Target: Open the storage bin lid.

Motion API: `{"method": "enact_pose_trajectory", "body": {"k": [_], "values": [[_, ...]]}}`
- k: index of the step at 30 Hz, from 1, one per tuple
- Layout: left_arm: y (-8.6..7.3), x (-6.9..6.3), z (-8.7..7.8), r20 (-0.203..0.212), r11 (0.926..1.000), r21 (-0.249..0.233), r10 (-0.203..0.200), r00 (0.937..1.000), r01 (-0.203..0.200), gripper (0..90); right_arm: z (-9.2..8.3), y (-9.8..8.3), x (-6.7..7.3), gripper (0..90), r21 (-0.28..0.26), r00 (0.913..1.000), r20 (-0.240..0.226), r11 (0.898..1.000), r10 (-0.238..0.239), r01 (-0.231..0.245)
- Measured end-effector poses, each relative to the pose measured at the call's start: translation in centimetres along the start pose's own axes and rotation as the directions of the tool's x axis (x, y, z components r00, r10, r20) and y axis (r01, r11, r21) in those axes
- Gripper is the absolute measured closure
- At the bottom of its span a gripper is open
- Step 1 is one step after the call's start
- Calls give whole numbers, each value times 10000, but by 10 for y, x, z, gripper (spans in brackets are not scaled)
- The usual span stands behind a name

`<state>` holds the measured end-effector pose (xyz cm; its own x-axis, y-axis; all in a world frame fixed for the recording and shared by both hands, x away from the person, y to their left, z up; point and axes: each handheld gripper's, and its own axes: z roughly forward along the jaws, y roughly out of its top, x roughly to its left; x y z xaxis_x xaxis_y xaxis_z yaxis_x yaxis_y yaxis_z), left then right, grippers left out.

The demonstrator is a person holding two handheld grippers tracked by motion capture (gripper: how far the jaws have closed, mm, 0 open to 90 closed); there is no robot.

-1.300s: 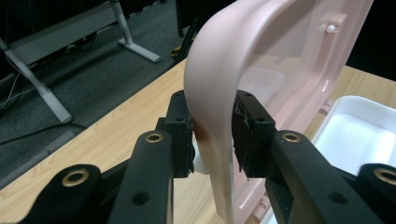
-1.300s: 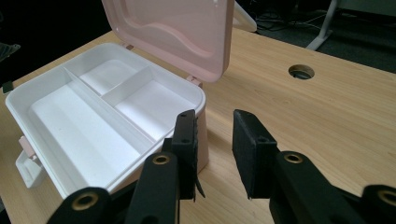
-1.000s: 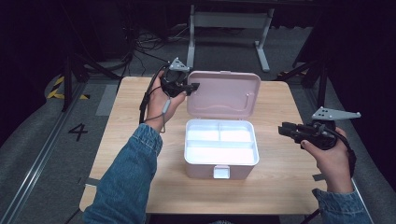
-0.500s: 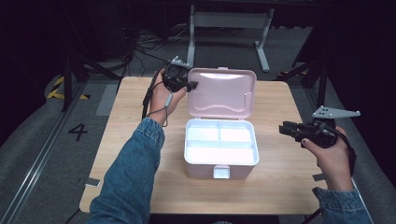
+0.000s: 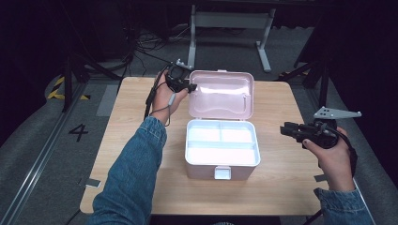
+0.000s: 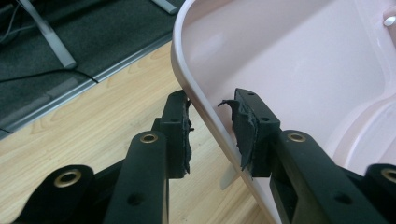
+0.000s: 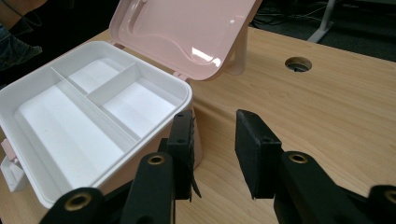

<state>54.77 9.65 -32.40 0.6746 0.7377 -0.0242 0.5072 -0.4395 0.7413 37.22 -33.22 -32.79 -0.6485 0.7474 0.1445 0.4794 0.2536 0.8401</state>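
Observation:
A pink box [image 5: 206, 171] with a white divided inside stands mid-table, its lid [image 5: 220, 93] raised at the back. My left gripper [image 5: 190, 86] is at the lid's far left corner. In the left gripper view the lid's rim [image 6: 201, 100] passes between the pads [image 6: 180, 135] with small gaps on both sides, so the left gripper [image 6: 210, 105] is open astride it. My right gripper [image 5: 285, 129] hovers open and holds nothing to the right of the box. In the right gripper view it [image 7: 212, 119] points past the box's near corner [image 7: 184, 91] toward the lid [image 7: 187, 28].
The wooden table [image 5: 291, 187] has bare room on both sides of the box, and a cable hole [image 7: 298, 64] lies behind it. A latch [image 5: 222, 172] sticks out of the box's front. A metal stand [image 5: 230, 21] is on the floor beyond the table.
My left gripper moved slightly right so its jaws stand astride the lid's corner, and the lid tipped a little. The right gripper stayed nearly still.

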Motion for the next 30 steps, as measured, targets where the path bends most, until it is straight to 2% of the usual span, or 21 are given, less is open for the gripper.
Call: {"method": "enact_pose_trajectory", "body": {"k": [9,16,23,30], "values": [[-2,4,11,31,9988,372,-324,9995,323,655,0,-1,-2,686,-9,10000,-15,10000,33,-33],[-4,6,17,22,9972,645,-379,9993,377,643,1,-1,-2,684,50,10000,-43,10000,50,-50],[-8,9,26,9,9937,1050,-394,9992,391,656,2,-2,-3,684,64,10000,-29,10000,59,-59],[-13,12,34,125,9893,1311,-655,9978,633,652,3,-2,-3,684,136,10000,-47,9999,86,-85]]}}
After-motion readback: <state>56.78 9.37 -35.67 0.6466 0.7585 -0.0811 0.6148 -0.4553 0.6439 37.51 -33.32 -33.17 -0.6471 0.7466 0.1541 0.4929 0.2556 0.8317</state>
